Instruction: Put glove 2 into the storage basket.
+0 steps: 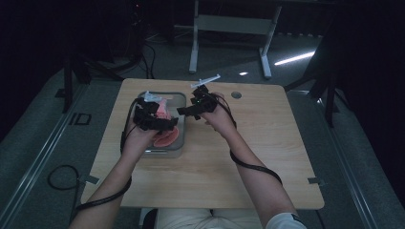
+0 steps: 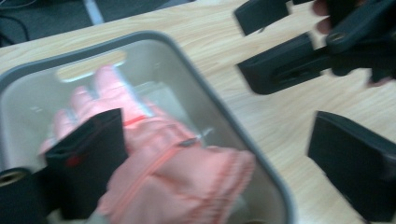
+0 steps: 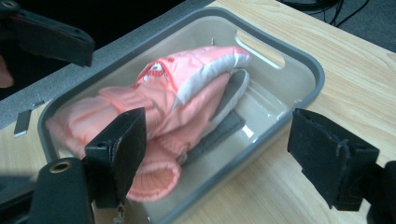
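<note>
Pink gloves (image 3: 163,107) lie in the grey tray (image 3: 308,60) on the surface (image 1: 267,143)
Left hand-held gripper (image 2: 215,163) and right hand-held gripper (image 3: 215,154) hover above — both gape wide, grasping nothing

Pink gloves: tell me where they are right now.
The pink gloves lie inside the grey tray on the table's left half in the high view, below both open grippers.

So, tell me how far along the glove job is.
Done: the pink padded gloves lie in the grey plastic bin on the wooden table. In hand: nothing; the left gripper and right gripper hang above the bin, jaws open and empty. Left: seemingly only drawing the hands away, though one cuff lies near the rim.
</note>
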`<state>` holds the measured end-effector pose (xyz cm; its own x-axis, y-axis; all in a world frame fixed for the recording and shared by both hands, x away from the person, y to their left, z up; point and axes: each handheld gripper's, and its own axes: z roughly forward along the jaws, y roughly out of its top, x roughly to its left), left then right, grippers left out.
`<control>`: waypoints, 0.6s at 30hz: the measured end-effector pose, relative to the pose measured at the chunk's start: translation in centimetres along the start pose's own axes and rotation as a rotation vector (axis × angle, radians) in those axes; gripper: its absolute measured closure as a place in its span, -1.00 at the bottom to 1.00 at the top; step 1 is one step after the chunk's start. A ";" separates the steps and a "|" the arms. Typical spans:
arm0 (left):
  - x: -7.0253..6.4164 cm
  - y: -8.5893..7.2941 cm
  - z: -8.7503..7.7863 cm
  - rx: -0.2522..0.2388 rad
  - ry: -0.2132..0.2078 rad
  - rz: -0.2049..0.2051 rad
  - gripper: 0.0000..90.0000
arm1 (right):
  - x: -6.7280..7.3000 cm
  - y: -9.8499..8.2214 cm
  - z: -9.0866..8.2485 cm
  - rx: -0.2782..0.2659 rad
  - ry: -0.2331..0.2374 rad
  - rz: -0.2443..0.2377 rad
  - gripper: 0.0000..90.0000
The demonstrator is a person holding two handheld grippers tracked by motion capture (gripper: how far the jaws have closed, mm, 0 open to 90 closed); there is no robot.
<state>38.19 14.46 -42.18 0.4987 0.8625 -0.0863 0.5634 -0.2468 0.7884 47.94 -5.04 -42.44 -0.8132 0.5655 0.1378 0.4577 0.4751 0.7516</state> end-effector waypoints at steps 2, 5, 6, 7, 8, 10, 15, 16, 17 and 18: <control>-1.2 0.0 0.0 -0.004 -0.005 0.037 -0.96 | 0.0 -0.6 -0.3 0.000 0.000 0.001 -0.57; -2.9 -0.1 0.1 -0.011 -0.006 0.100 -0.97 | -0.2 -1.7 -0.5 0.001 0.003 0.004 -0.58; -2.9 -0.1 0.1 -0.011 -0.006 0.100 -0.97 | -0.2 -1.7 -0.5 0.001 0.003 0.004 -0.58; -3.7 -0.2 0.1 -0.014 -0.014 0.127 -0.97 | -0.2 -2.0 -0.6 0.004 0.002 0.007 -0.58; -4.2 -0.3 0.1 -0.014 -0.028 0.133 -0.97 | -0.4 -2.6 -0.8 0.004 0.001 0.012 -0.58; -4.8 -0.4 0.3 -0.014 -0.050 0.137 -0.97 | -0.5 -3.2 -1.0 0.008 0.004 0.016 -0.59; -6.2 -0.7 0.6 -0.016 -0.093 0.149 -0.97 | -1.0 -4.7 -1.4 0.028 -0.003 0.015 -0.61; -6.7 -0.8 0.7 -0.022 -0.106 0.158 -0.97 | -1.0 -5.0 -1.4 0.032 -0.006 0.014 -0.61; -7.0 -0.9 0.8 -0.019 -0.113 0.173 -0.97 | -1.2 -5.4 -1.5 0.036 -0.012 0.013 -0.61; -7.3 -1.0 1.0 -0.017 -0.126 0.181 -0.97 | -1.3 -5.7 -1.6 0.037 -0.015 0.014 -0.61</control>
<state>34.61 8.03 -42.94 0.6696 0.7425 -0.0167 0.4464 -0.3844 0.8081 45.83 -9.56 -45.89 -0.8010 0.5825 0.1382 0.4826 0.4915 0.7249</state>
